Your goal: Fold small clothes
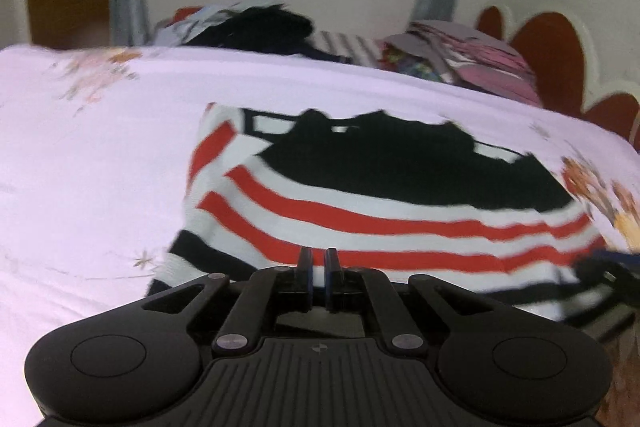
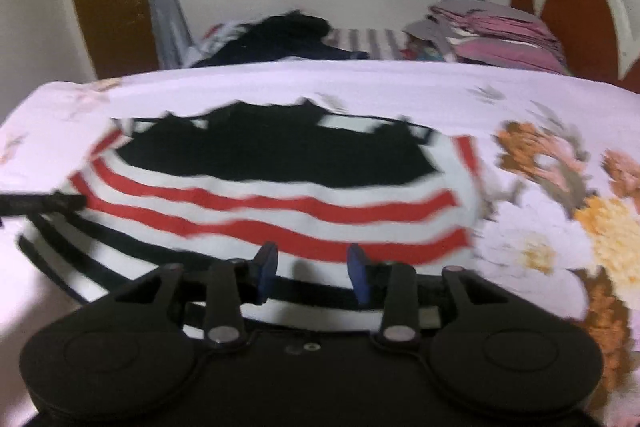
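Here the striped sweater (image 1: 380, 219) lies spread flat on the pale floral bedsheet (image 1: 92, 155), just ahead of both pairs of tongs, its black and white hem nearest them and its black upper panel farthest away. The left tongs (image 1: 319, 267) are pressed together with nothing between them, over the hem. The right tongs (image 2: 312, 267) stand spread apart, nothing pinched, the red and white stripes showing between the blue pads (image 2: 267, 265). Beyond the sweater, past the far side of the sheet, sit a dark heap of clothes (image 2: 280, 39) and a stack of folded pink and grey laundry (image 2: 496, 31).
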`<state>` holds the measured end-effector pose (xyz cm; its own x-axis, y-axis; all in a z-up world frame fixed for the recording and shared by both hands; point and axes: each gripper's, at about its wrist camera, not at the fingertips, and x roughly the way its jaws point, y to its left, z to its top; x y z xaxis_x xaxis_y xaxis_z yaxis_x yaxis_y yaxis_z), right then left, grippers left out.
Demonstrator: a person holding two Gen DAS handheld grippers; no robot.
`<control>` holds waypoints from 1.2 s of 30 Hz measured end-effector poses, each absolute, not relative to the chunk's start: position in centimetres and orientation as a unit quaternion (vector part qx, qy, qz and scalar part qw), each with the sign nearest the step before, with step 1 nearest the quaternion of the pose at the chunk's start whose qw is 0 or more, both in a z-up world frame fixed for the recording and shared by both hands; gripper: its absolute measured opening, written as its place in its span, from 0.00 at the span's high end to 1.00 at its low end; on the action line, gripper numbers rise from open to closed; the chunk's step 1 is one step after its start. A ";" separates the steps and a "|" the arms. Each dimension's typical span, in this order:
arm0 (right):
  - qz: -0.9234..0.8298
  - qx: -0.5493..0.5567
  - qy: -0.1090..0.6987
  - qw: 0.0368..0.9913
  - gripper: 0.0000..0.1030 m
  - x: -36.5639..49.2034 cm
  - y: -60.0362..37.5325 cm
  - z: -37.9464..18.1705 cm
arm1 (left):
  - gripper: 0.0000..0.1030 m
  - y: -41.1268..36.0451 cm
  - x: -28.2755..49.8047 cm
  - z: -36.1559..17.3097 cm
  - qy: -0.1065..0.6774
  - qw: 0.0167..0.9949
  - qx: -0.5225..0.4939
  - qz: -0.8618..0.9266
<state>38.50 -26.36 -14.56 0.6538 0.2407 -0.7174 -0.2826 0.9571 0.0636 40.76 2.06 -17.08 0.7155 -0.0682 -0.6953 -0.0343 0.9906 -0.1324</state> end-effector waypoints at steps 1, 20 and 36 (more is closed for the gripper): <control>0.151 -0.030 0.390 0.908 0.63 38.5 -25.4 -14.7 | 0.98 1.8 40.6 -17.3 0.381 0.923 -0.060 -0.017; 0.129 -0.029 0.414 0.901 0.56 37.0 -23.5 -16.0 | 0.97 4.3 40.2 -18.9 0.416 0.906 -0.080 -0.002; 0.081 -0.071 0.420 0.901 0.45 39.8 -19.3 -17.7 | 0.96 4.5 40.6 -18.3 0.434 0.897 -0.084 -0.010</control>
